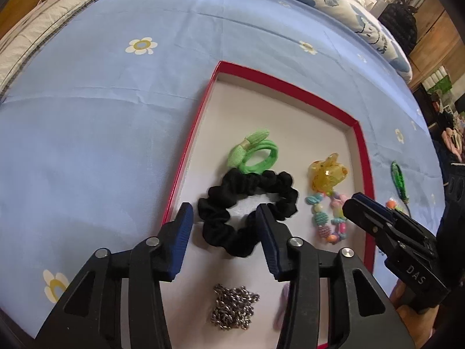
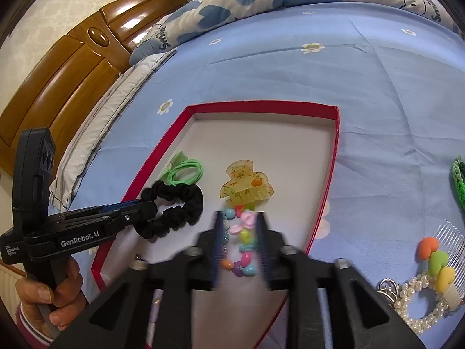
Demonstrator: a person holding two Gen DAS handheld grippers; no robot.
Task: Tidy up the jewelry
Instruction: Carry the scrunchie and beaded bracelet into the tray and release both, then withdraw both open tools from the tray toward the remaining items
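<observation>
hovering over the red-rimmed tray [image 2: 186,109] on the blue flowered bedsheet [image 1: 101,116], both grippers pointing down into it. left gripper [image 1: 225,226] standing released, fingers parted around one side of the black scrunchie [image 1: 250,200] but not pressing it, probably so the fabric is settling flat on the white floor beside the green hair ties [image 1: 257,152]. right gripper [image 2: 241,229] likewise loosened, blurred fingers straddling the colourful bead bracelet [image 2: 241,244] without pinching, leaving it just below the yellow claw clip [image 2: 247,186]. resting nearer the camera in the left view, inside the tray, the metal chain [image 1: 234,306] in a heap. lying outside on the sheet, well apart from the tray: pearl bracelet [image 2: 421,305], heart hair comb [image 2: 438,256] and green clip [image 2: 459,180], seemingly waiting for sorting. gripping the left tool's handle, a hand [image 2: 49,296].
</observation>
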